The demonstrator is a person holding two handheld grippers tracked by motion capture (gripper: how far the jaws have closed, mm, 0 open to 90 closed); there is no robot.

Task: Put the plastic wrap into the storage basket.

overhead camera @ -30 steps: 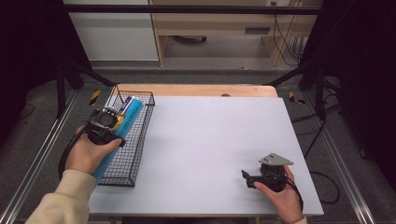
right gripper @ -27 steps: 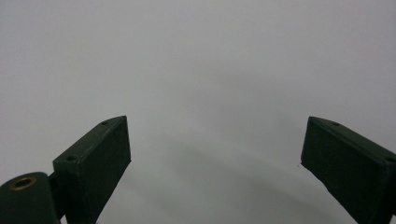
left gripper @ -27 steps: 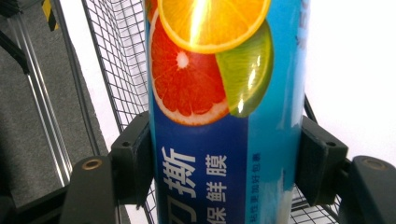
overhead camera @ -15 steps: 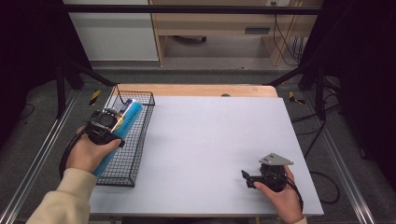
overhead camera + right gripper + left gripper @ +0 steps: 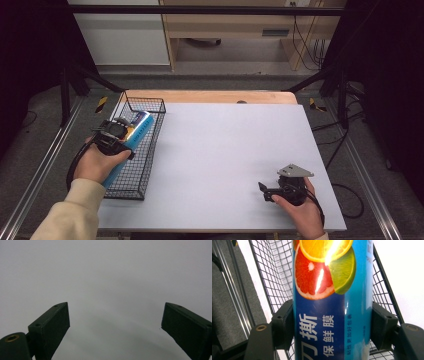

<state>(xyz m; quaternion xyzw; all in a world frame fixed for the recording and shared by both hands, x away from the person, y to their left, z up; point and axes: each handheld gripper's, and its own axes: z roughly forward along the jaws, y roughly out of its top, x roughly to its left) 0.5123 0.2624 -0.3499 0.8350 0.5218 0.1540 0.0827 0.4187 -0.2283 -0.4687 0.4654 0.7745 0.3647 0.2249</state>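
Clearly the left gripper (image 5: 333,322) is clamped on the blue box of cling film (image 5: 333,302), one black jaw pressed flat against each long side of it. From the high view the box lies lengthwise inside the black wire basket (image 5: 150,150) at the left edge of the bench (image 5: 230,150), and the gripper holds it toward its far half, with the near end running back under the person's hand.

The box looks like printed card, long and narrow with flat faces, so I judge it light and fairly stiff, though its walls would probably dent under a hard squeeze. Its glossy print catches the light, which suggests a slick surface; a hold across the two flat sides, as now, should give the pads the most contact. Whether the grip sits near the middle of its length is hard to tell, so it may tip a little when carried.

Farther out, the right gripper (image 5: 272,191) rests low over the bare white bench near its front right corner, its jaws wide apart with nothing between them.
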